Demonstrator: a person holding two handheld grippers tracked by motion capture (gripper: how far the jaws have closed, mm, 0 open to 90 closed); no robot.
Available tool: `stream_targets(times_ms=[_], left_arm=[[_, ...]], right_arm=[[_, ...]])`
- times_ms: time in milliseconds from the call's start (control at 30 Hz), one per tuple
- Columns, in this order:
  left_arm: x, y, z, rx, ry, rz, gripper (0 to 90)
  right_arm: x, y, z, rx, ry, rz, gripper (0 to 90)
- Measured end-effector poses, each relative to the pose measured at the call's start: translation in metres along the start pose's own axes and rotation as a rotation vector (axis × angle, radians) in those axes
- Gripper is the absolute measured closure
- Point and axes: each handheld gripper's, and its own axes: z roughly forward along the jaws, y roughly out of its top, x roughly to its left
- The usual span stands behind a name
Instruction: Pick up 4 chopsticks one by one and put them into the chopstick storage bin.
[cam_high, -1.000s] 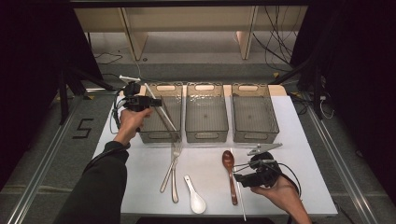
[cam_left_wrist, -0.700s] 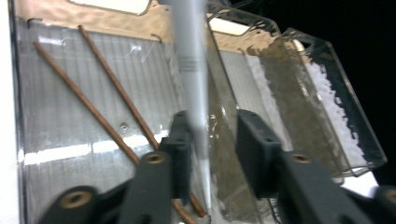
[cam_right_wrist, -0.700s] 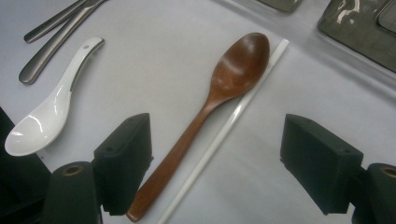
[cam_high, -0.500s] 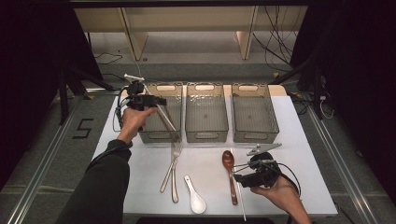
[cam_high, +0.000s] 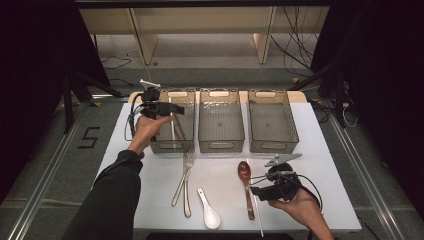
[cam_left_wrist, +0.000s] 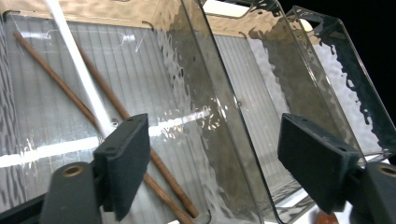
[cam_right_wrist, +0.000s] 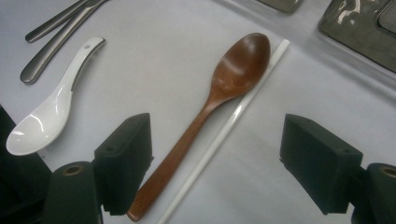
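Note:
My left gripper (cam_high: 175, 108) hovers over the left clear bin (cam_high: 170, 147). Its jaws have just been opening and stand open (cam_left_wrist: 215, 172) with nothing between them. On that bin's floor lie a white chopstick (cam_left_wrist: 77, 70) and two brown chopsticks (cam_left_wrist: 46, 70). My right gripper (cam_high: 256, 192) rests low near the table's front, open (cam_right_wrist: 215, 168). A wooden spoon (cam_right_wrist: 219, 88) and a second white chopstick (cam_right_wrist: 233, 116) lie on the white table between its jaws, touching neither pad.
A middle bin (cam_high: 221, 145) and a right bin (cam_high: 273, 147) stand beside the left one. Two forks (cam_high: 182, 182) and a white ceramic spoon (cam_high: 207, 210) lie left of the wooden spoon (cam_high: 245, 175). Dark floor surrounds the white table (cam_high: 320, 150).
The left gripper's jaws have spread apart, and the white chopstick that slanted down from them now lies in the left bin. The right hand has not moved.

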Motion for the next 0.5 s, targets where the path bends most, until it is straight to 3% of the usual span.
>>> stream_targets(times_ms=[267,433,500], left_arm=[[-0.012,-0.01,-0.024,-0.058,-0.092,0.012,22.7],[-0.022,-0.025,-0.042,-0.087,-0.147,0.042,22.7],[-0.027,-0.031,-0.048,-0.085,-0.149,0.067,22.7]], right_arm=[[0.0,0.0,0.0,0.004,-0.01,0.012,26.2],[0.001,0.0,0.002,0.027,-0.014,0.014,27.5],[0.001,-0.001,0.004,0.043,-0.026,0.018,28.2]])
